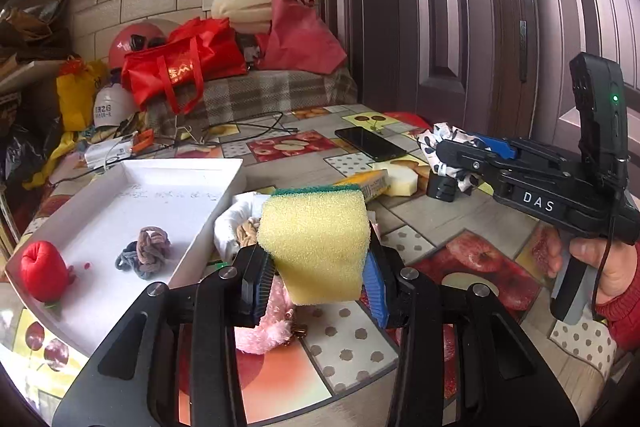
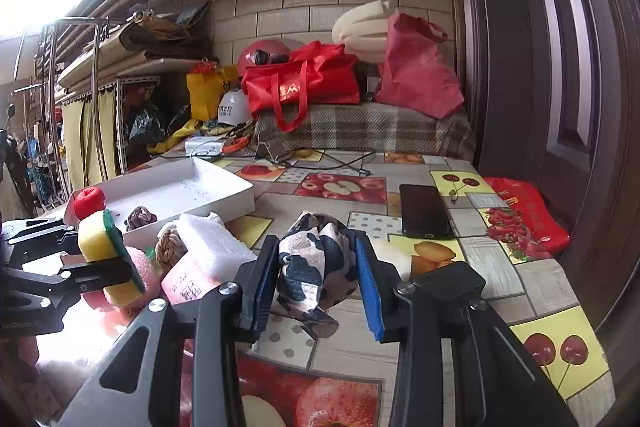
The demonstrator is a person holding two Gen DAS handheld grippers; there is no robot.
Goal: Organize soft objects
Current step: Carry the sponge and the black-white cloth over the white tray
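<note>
1. Sponge [image 1: 316, 247], yellow with a green scouring face, sat clamped between the pads of the left tool [image 1: 318, 285]; the jaws stood narrow and pressed into its lower sides, so most of the foam stood up ahead of the fingertips, clear of the table [image 1: 424, 223]
2. Cloth [image 2: 316, 263], white with dark blotches, was pinched in the right tool [image 2: 316, 291]; its jaws were drawn in on the bunched fabric, with a loose tail hanging below the pads
3. Both pieces appeared lifted off the table and ready to carry, so the step in hand looked like transport to the white tray [image 1: 224, 167]
4. To do it well, I judged each grip should hold steady: foam springs back and can squirm out, and the hanging tail of cloth could snag on the pile beneath
5. Just under the left tool lay a pink plush [image 1: 264, 323], and beyond it a white cloth [image 1: 236, 223] and a knot of rope [image 1: 248, 231], all beside the tray's near wall
6. Tray lay to the left of the left tool and further left still from the right one, which was well apart from it; the sponge had the shorter path
7. Inside the tray sat a red soft apple [image 1: 44, 271] and a bundle of hair ties [image 1: 146, 251], leaving bare floor toward the far end for a drop
8. Phone [image 1: 370, 143] lay beyond, out of the way
</note>
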